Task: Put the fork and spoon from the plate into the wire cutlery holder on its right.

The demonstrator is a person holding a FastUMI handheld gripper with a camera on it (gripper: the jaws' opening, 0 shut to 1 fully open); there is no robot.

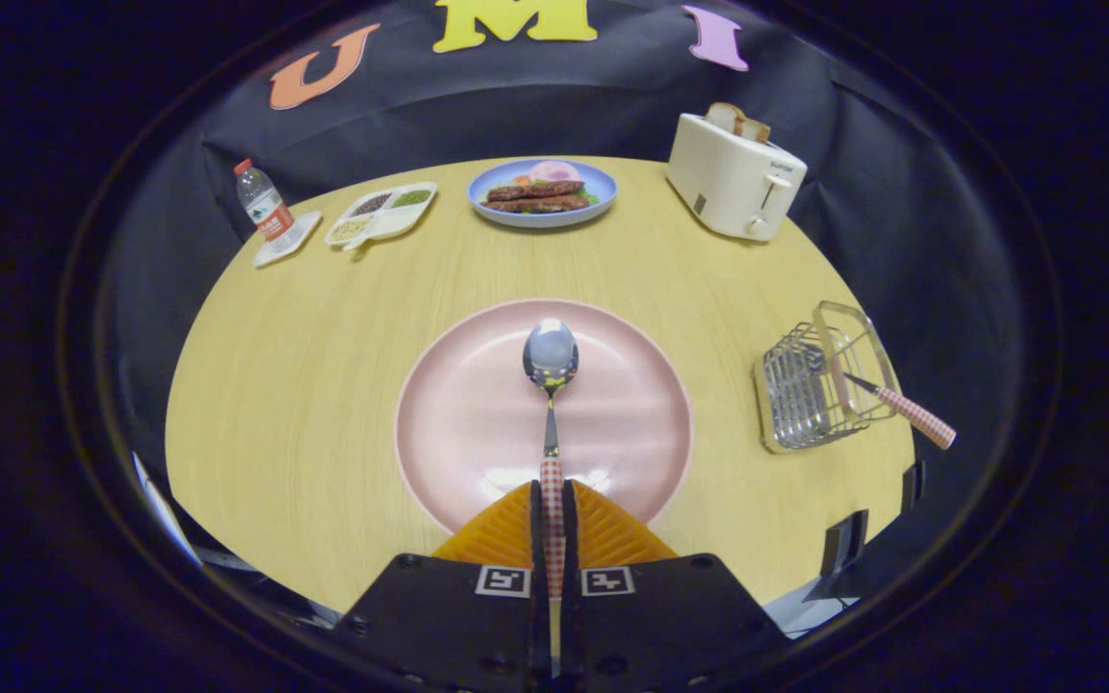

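Note:
A spoon [551,361] with a red-checked handle points straight ahead over the pink plate [458,423], its shiny bowl above the plate's middle. My gripper [552,500] is shut on the spoon's handle, both fingers pressing it from the sides. Whether the spoon is lifted or resting on the plate I cannot tell. To the plate's right stands the wire cutlery holder [805,395]. The fork [906,409] leans in it, its checked handle sticking out to the right.
Across the round wooden table [304,337], a cream toaster [733,178] with bread stands at the back right, a blue plate of food [542,192] at the back middle, a divided snack tray [381,214] and a water bottle [264,207] at the back left.

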